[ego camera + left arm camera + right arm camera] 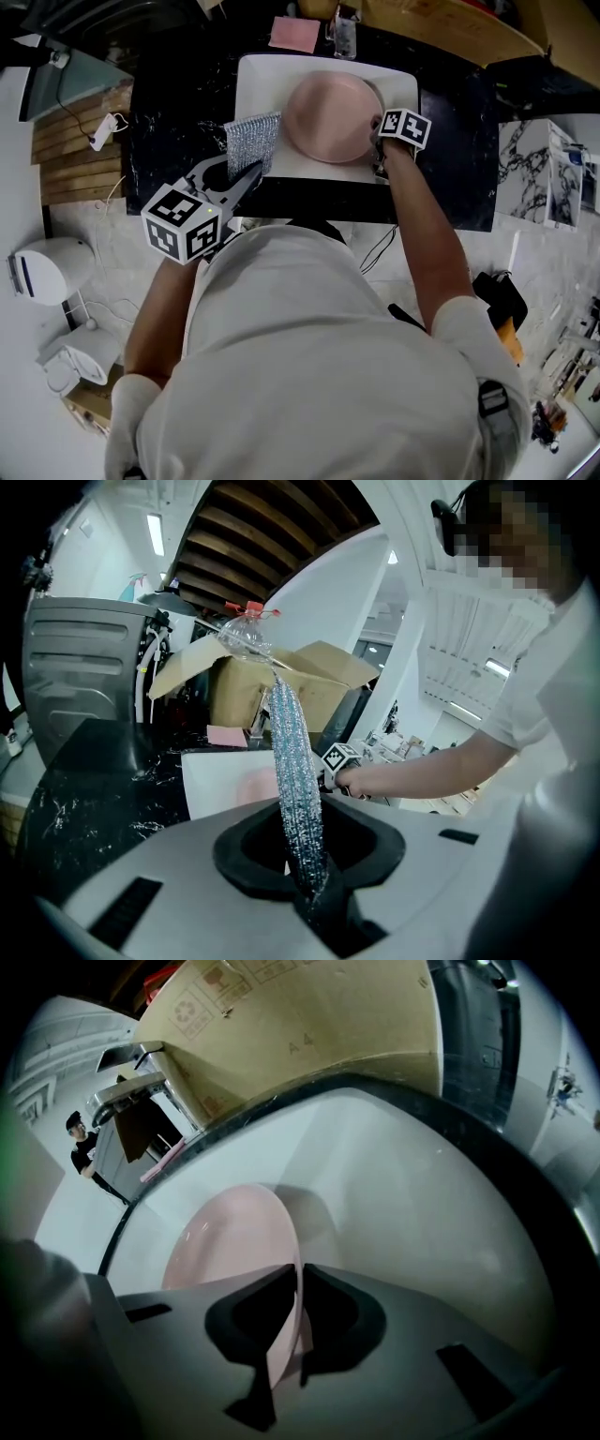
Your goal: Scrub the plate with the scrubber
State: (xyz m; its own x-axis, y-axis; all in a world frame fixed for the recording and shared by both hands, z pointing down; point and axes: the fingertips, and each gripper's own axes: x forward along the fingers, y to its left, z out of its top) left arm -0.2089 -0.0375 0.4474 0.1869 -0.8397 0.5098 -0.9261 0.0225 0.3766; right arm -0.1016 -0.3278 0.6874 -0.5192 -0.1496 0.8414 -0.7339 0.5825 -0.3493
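"Head view: where is the plate [333, 117]?"

"In the white sink [258, 75] set into the black marble worktop [169, 141], its right rim pinched by the right gripper [378, 131]."

"Does the right gripper view bear that out?"

"Yes. The black fingers [248, 1316] are clenched on the pink rim, with the plate seen edge-on between them."

"And the scrubber [253, 141]?"

"A glittering silver pad, clamped in the left gripper [248, 176] and held just left of the plate, over the sink's left edge. In the left gripper view it stands upright from the closed fingers [239, 860]."

"Anything else on the worktop?"

"A flat pink square [295, 35] behind the sink, beside a clear bottle [344, 37]."
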